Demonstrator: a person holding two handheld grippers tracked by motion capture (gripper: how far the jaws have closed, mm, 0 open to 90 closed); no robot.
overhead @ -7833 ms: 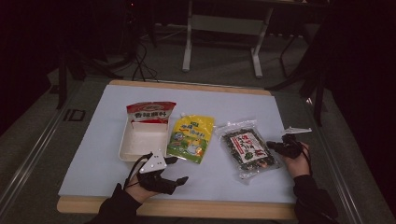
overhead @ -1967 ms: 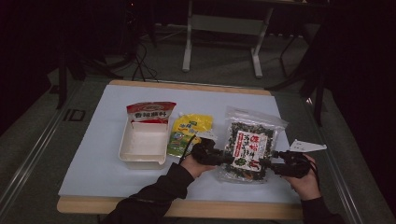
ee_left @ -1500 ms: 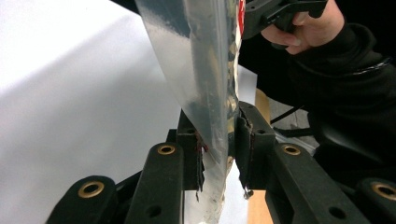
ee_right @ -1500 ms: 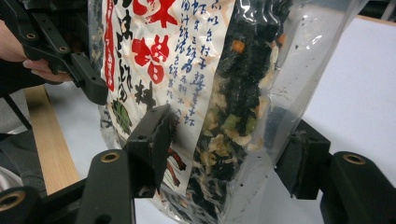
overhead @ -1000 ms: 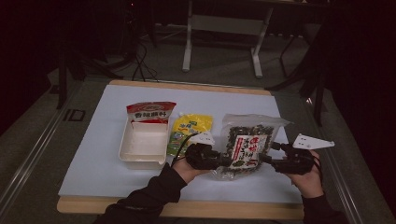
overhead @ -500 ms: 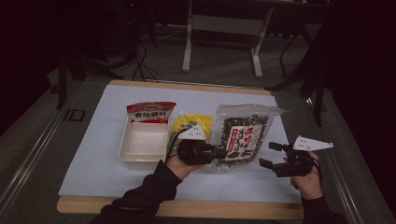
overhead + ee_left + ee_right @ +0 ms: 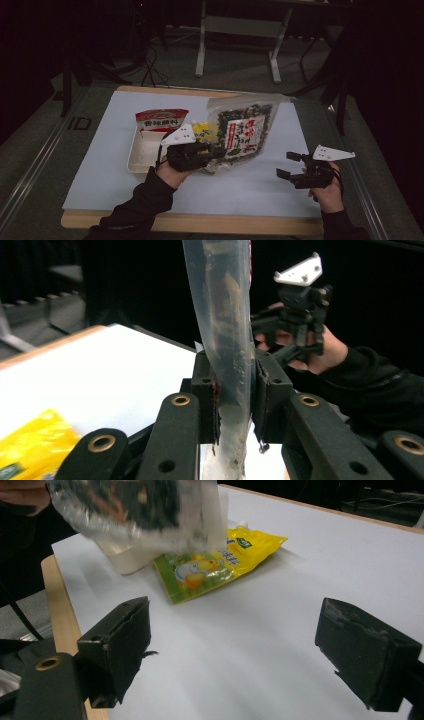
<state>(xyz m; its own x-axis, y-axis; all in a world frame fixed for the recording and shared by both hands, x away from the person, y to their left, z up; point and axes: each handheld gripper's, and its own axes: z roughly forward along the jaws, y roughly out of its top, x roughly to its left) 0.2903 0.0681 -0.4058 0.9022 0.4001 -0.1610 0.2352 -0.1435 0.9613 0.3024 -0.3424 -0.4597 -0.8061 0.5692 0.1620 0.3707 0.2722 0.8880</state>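
Observation:
A clear bag of dark dried food with a red and white label [image 7: 242, 131] hangs tilted above the table, pinched at its lower edge by my left gripper [image 7: 216, 151]. In the left gripper view the jaws clamp the bag's thin edge [image 7: 229, 335]. The bag [image 7: 135, 507] shows blurred at the top of the right gripper view. My right gripper [image 7: 286, 165] stands open at the table's right, apart from the bag, with nothing between its fingers [image 7: 116, 647]. A yellow and green pouch [image 7: 215, 567] lies flat on the white table [image 7: 240, 187].
A white rectangular tray [image 7: 141, 153] sits left of centre, with a red and white packet [image 7: 160, 120] at its far end. The yellow pouch [image 7: 203, 131] lies partly behind the lifted bag. The table's wooden front edge [image 7: 200, 223] runs near the person's sleeves.
My left gripper has lifted the dark bag off the table and swung it up and left. My right gripper has let go of it, opened and drawn back to the right.

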